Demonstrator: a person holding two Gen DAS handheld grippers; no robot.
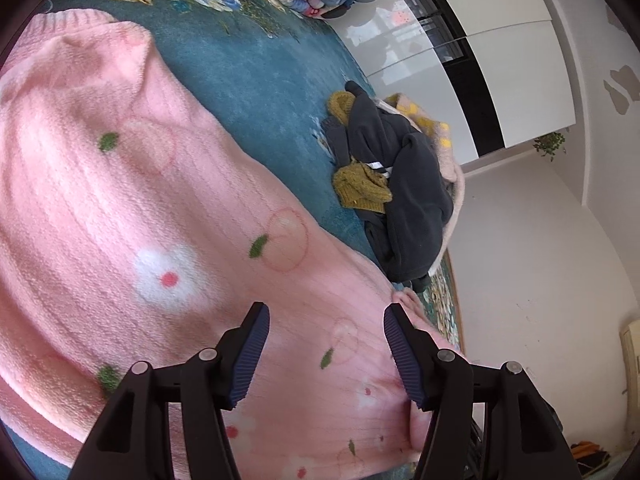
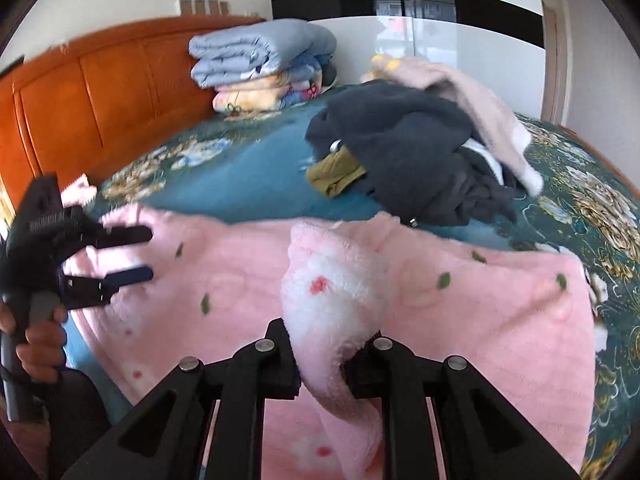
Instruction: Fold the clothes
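Note:
A pink fleece garment [image 1: 120, 200] with white flowers and green leaves lies spread on the teal floral bedspread [image 1: 256, 64]. My left gripper [image 1: 326, 356] hovers just above it, open, with nothing between the blue ribbed pads [image 1: 250, 356]. In the right wrist view the same pink garment [image 2: 480, 320] covers the near bed. My right gripper [image 2: 334, 354] is shut on a bunched fold of the pink garment [image 2: 332, 288], which rises between the fingers. The left gripper [image 2: 146, 254] shows at the left edge, open, held by a hand [image 2: 40, 340].
A heap of dark grey, mustard and pale pink clothes [image 2: 420, 152] lies behind the garment; the same heap [image 1: 392, 176] shows at the bed's edge. Folded blankets [image 2: 264, 64] are stacked against the wooden headboard [image 2: 100, 92]. White wardrobe doors [image 1: 512, 40] stand beyond.

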